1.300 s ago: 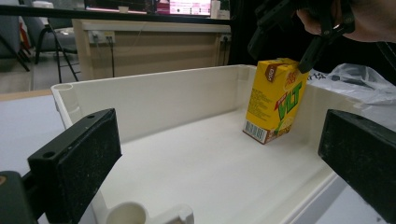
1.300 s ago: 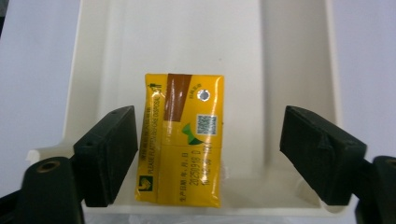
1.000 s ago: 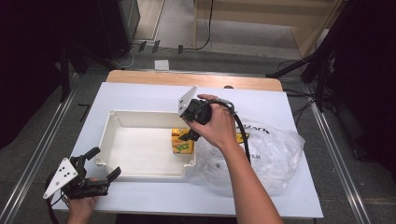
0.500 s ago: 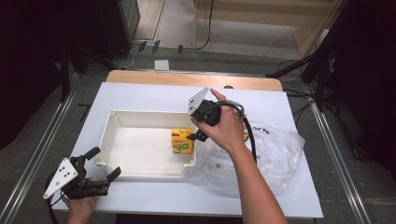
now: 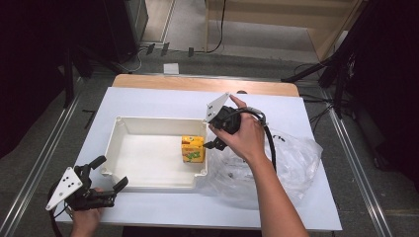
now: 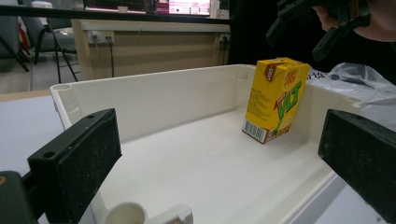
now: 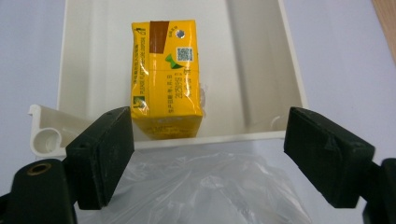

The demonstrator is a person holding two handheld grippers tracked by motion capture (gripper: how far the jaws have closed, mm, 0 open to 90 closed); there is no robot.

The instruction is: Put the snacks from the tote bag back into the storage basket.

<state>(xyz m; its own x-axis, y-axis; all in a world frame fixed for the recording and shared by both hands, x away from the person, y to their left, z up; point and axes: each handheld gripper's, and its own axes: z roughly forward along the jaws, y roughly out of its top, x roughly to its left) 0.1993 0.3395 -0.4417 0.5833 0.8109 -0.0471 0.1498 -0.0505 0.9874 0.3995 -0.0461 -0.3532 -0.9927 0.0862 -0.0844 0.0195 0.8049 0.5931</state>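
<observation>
- The yellow juice box [image 5: 192, 149] stands in the white tray [image 5: 148, 170], leaning on its right wall.
- The right gripper [image 5: 215, 144] hangs just beside it, fingers [image 7: 100, 156] wide, just opened, holding nothing.
- The left gripper [image 5: 106, 185] is open too.

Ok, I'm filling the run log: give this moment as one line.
right gripper: open, above tray edge | juice carton: leaning in white tray, released | left gripper: open, idle

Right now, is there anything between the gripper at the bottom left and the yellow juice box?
Only bare white tray floor. In the left gripper view, the left gripper looks over the near tray rim straight at the juice box, with nothing in between.
</observation>
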